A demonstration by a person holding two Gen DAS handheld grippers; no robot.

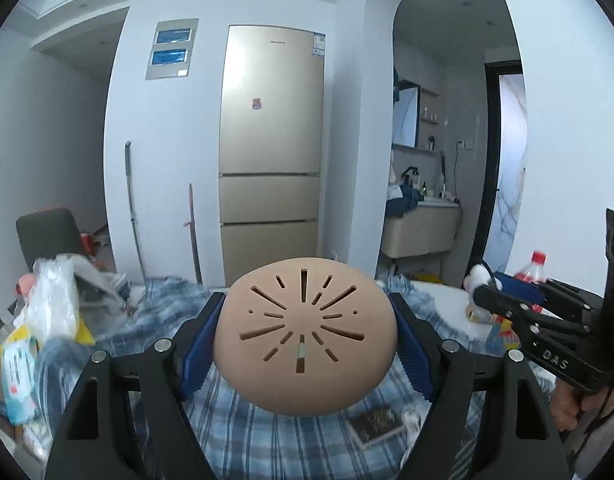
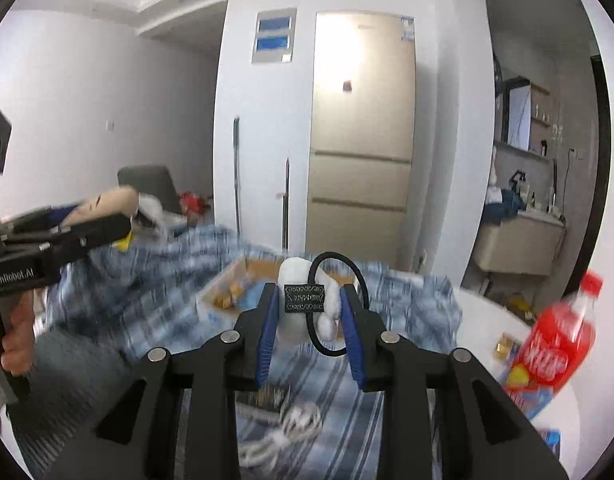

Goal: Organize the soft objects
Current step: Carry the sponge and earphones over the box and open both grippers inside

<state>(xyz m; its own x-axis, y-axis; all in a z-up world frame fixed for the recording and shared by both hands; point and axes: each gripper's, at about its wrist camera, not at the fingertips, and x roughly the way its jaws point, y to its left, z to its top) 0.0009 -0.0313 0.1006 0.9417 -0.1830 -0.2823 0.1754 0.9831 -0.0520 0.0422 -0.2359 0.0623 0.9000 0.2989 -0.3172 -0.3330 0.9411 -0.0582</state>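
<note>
My left gripper (image 1: 305, 330) is shut on a tan, egg-shaped soft pad (image 1: 305, 336) with cut slots, held above the blue plaid cloth (image 1: 243, 436). It also shows at the left of the right wrist view (image 2: 107, 202). My right gripper (image 2: 309, 312) is shut on a white fluffy toy (image 2: 297, 312) with a black label and a black elastic loop (image 2: 349, 304). That gripper shows at the right of the left wrist view (image 1: 483, 292), level with my left one.
An open cardboard box (image 2: 243, 280) with small items sits on the cloth ahead. A red drink bottle (image 2: 563, 344) stands at the right. Plastic bags and packets (image 1: 47, 320) pile at the left. A dark packet (image 1: 377, 420) and white cable (image 2: 283, 428) lie below. A fridge (image 1: 271, 152) stands behind.
</note>
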